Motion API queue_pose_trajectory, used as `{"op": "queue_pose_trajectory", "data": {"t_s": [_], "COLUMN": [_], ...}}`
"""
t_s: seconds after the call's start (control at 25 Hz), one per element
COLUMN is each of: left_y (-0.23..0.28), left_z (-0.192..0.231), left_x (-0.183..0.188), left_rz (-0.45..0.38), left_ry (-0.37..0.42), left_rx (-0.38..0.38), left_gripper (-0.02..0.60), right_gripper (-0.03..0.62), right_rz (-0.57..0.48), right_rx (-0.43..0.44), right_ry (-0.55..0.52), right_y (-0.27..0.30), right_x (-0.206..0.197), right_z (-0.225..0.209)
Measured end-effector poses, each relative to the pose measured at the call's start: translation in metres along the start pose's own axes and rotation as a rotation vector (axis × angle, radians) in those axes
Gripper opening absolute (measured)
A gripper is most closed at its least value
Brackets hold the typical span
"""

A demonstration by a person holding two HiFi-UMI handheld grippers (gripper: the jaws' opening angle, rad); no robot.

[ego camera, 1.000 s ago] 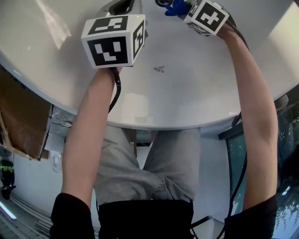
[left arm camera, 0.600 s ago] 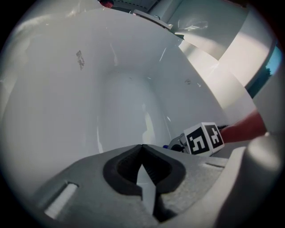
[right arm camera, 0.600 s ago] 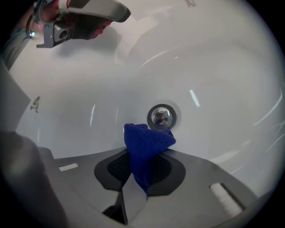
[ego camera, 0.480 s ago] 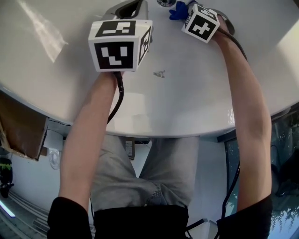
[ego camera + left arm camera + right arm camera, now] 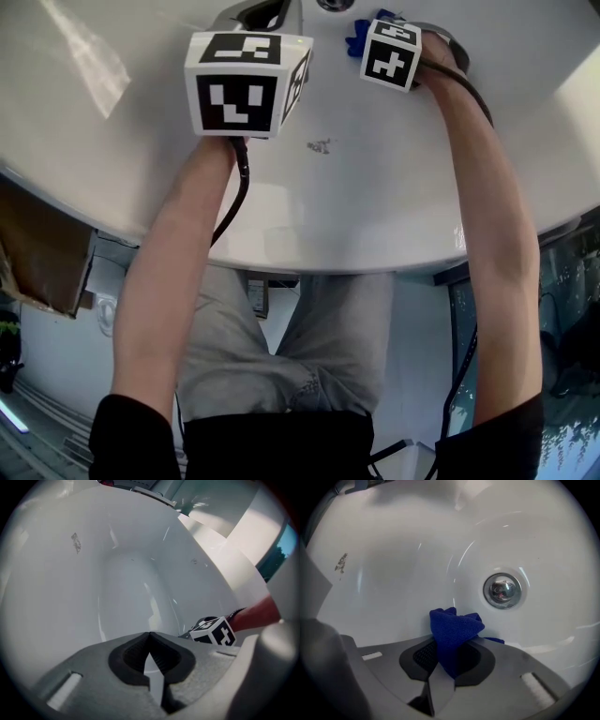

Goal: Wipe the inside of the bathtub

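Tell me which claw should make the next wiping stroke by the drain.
Right. The right claw is shut on the blue cloth, just short of the drain in the bathtub. The left claw is shut with nothing in it.

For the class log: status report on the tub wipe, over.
Left gripper shut, empty. Right gripper shut on cloth, near drain. Nothing blocking the tub.
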State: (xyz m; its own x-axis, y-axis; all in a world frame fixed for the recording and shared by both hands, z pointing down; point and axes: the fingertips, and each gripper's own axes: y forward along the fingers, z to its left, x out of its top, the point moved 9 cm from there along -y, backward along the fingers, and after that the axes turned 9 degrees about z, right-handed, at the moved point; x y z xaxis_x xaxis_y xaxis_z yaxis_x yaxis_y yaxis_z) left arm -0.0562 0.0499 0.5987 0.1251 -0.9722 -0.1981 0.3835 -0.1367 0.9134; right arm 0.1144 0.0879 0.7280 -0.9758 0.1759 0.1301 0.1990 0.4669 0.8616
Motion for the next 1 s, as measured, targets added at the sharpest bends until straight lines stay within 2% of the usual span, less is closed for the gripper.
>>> {"op": "queue_pose_trajectory", "data": {"t_s": [0.4,0.52,0.72,0.84,1.0], "left_y": [-0.019,-0.028,-0.048,-0.056,-0.066], "left_z": [0.002,0.006,0.010,0.007,-0.004], "left_x": [0.013,0.017,0.022,0.021,0.019], "left_rz": [-0.020,-0.028,-0.061,-0.059,-0.066], "left_ry": [0.004,0.016,-0.026,-0.023,-0.017], "left_rx": [-0.007,0.003,0.013,0.021,0.000], "left_gripper": [0.002,0.002,0.002,0.002,0.002], "right_gripper": [0.071,0.071,0.071,0.071,0.071], "right_rz": [-0.001,-0.013,-0.040,-0.052,-0.067], "right_rx": [0.143,0.159,0.181,0.196,0.206], "right_ry": [-0.007,-0.020,-0.029,-0.023,-0.022], "right_y": [-0.024,-0.033,-0.048,-0.058,-0.072], "right_x": [0.000,0.000,-0.004,-0.006,-0.008], "right_z": [0.036,0.051,0.074,0.088,0.108]}}
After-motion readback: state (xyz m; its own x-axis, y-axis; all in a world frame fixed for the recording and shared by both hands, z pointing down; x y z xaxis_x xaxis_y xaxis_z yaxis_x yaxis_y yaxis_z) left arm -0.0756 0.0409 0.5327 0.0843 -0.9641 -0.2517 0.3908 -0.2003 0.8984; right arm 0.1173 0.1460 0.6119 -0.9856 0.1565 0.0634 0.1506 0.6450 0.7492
